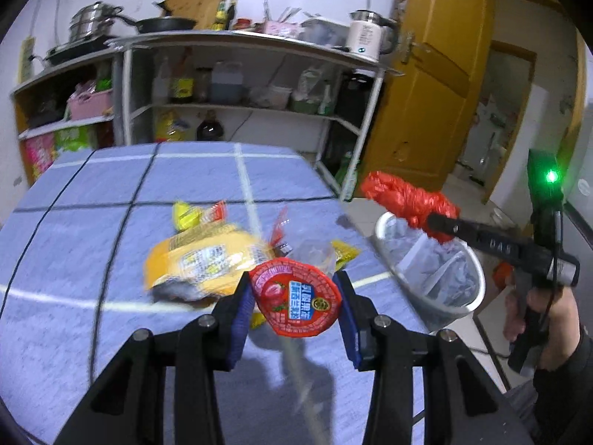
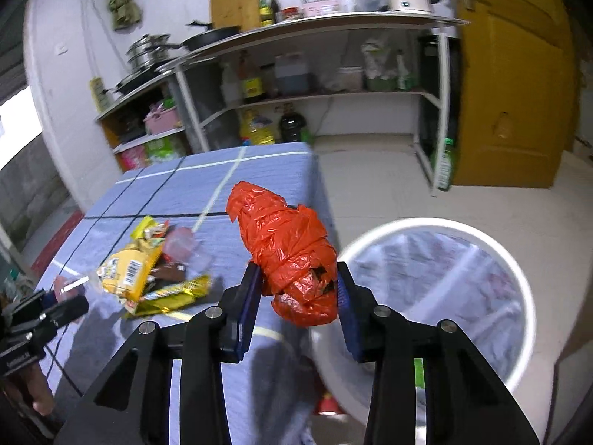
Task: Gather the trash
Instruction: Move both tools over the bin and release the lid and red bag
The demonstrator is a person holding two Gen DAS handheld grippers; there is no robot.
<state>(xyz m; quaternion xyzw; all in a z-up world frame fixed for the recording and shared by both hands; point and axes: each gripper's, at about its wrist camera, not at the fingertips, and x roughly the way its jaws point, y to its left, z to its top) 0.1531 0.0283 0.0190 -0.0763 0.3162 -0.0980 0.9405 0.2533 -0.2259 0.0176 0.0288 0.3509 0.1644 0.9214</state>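
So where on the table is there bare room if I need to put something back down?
The far half of the table, beyond the wrapper pile, is bare cloth up to the far edge, and so is the strip left of the pile. The middle is crowded with wrappers. The bin stands off the table's right edge.

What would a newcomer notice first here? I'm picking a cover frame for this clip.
The crumpled orange plastic bag clamped in the right gripper, near the white bin beside the table. Next, the red-lidded jelly cup pinched in the left gripper, above the wrappers on the blue tablecloth.
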